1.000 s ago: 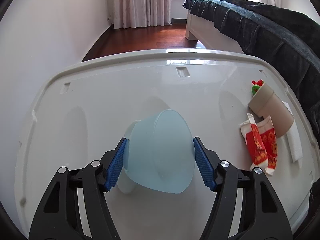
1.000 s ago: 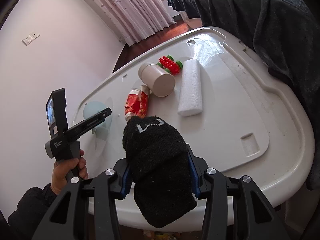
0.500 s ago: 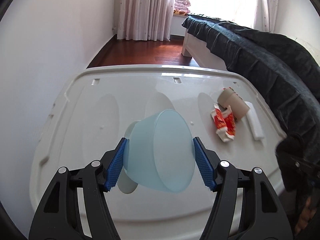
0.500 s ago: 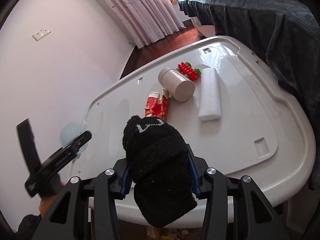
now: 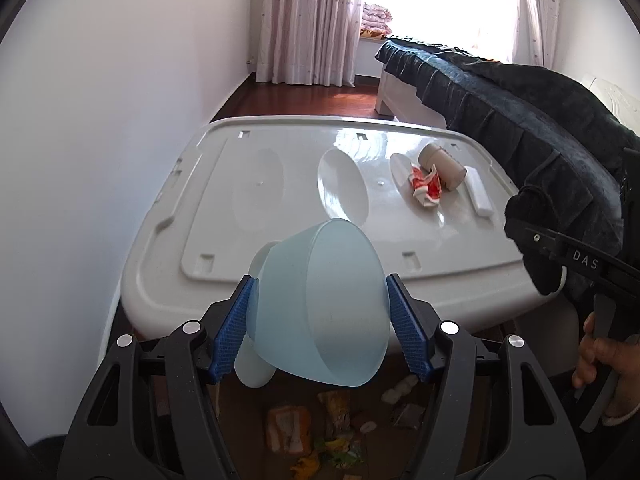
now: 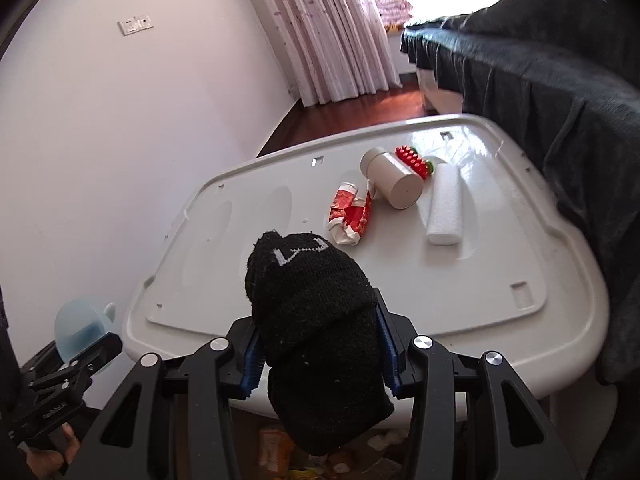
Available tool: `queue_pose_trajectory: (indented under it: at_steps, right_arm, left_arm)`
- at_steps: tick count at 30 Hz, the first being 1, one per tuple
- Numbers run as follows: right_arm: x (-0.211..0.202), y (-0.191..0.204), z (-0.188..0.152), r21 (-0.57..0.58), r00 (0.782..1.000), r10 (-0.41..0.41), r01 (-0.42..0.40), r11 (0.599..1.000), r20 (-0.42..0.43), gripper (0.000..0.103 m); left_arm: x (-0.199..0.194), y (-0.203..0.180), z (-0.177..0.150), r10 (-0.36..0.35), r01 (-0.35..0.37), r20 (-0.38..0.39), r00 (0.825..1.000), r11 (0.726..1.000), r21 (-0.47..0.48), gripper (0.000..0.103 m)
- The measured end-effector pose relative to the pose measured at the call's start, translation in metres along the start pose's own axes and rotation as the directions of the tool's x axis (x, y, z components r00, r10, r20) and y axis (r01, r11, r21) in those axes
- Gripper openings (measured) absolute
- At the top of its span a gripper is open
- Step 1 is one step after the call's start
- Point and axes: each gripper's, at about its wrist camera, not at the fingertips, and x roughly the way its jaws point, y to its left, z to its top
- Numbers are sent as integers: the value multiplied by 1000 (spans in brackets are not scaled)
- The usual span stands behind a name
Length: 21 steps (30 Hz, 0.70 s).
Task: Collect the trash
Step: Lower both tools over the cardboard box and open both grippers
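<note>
Red studded toy (image 6: 412, 160) mostly hidden behind beige cylinder (image 6: 394, 178). Litter below table (image 5: 312, 428) blurred, unidentifiable. Bed (image 6: 560, 92) cut off at right edge.

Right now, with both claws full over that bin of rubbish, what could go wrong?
The left claw pinches the pale blue scoop by its rounded sides, so it might slip out early. The black sock droops from the right claw and could snag on a finger when released. The two claws hang close together and may bump.
</note>
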Motion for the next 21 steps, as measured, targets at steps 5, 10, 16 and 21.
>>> queue_pose_trajectory:
  at_steps: [5,10,16,21]
  right_arm:
    - [-14,6,-47,-28,999,-42,42,999,-33,46]
    - [-20,11,-92,-62,993,-80,75,995,-85,46]
    - [-9,8,-127,-30,979,-100,96,995,-179,46]
    - [4,11,-136,-58,968,-110,99,993,-224,46]
  left_arm:
    - [-11,-6,-31,21,-21,-15,1000,1000,-4,64]
    - [0,-9,-69,28,-31,-67,997,998,-46,64]
    - [35,-16,-105,14,-19,-207,978,1000,-21,64]
    - [48,-15,-116,17,-23,-258,966,1000,-20,64]
